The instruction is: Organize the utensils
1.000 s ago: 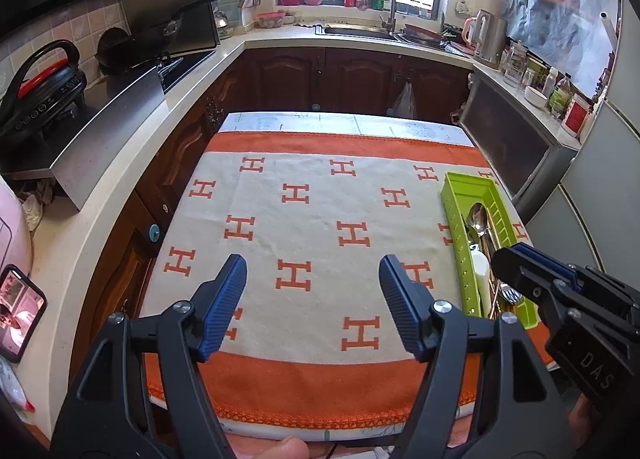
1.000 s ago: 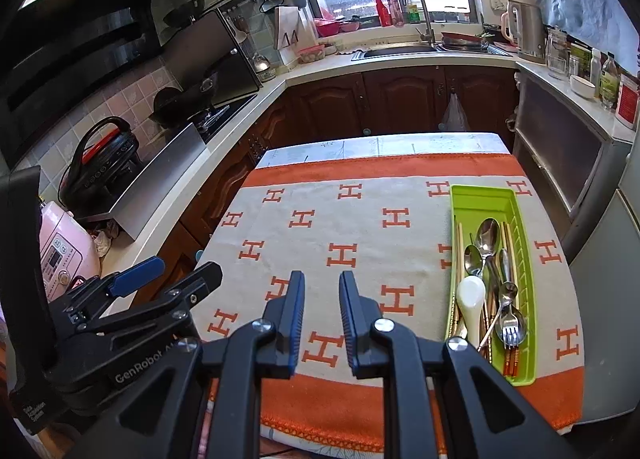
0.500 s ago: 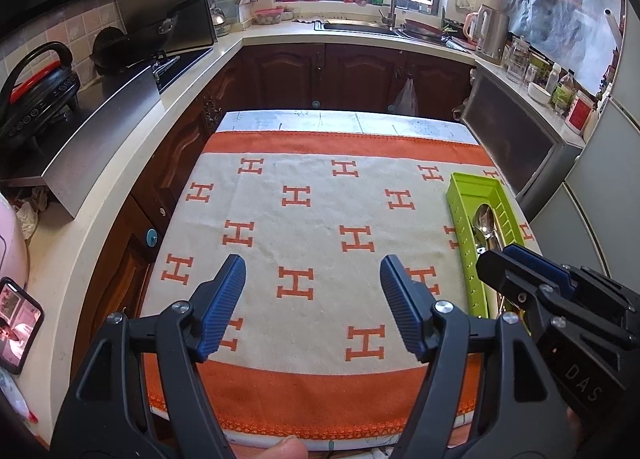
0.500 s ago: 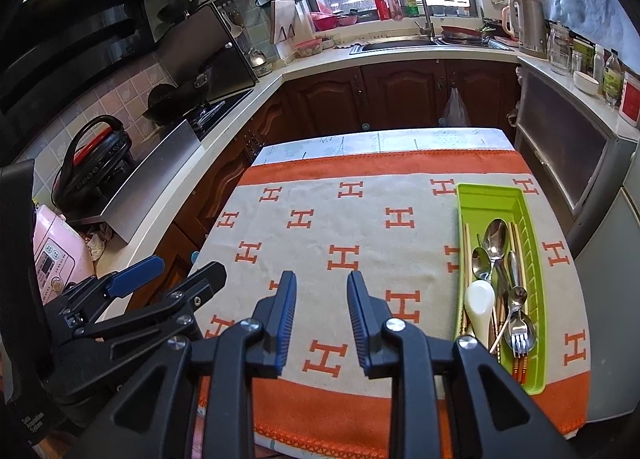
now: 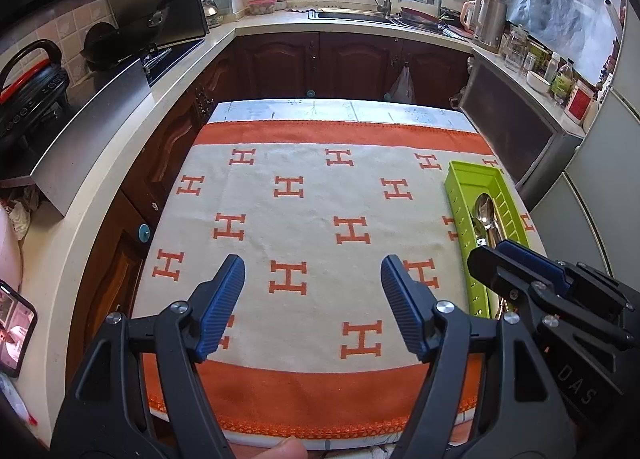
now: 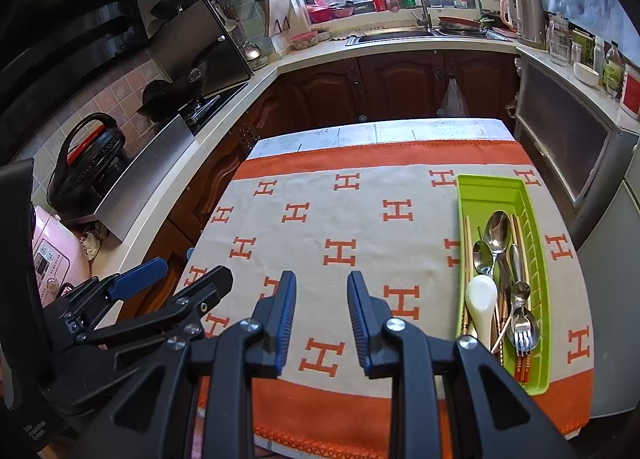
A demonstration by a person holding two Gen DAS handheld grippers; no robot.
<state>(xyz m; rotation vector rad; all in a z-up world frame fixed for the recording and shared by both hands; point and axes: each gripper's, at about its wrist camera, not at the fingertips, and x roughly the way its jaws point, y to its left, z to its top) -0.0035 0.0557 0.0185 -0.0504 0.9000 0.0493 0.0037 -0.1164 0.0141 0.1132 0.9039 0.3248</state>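
- My left tongs (image 5: 312,291) stand wide apart with nothing between them, hanging over the bare cloth (image 5: 320,211) on the bench.
- My right tongs (image 6: 322,319) have a narrower gap, also empty, and sit over the cloth left of the green tray (image 6: 540,279).
- The utensils are all in that tray at the right side of the bench: metal spoons (image 6: 496,231), a white spoon (image 6: 480,295), a fork (image 6: 524,331) and chopsticks (image 6: 467,259), lying lengthwise but mixed together.
- Nothing lies loose on the cloth, so I judge the gathering done; only sorting within the tray may remain.
- Readable writing: "DAS" on the right tool's body, "H" motifs on the cloth.
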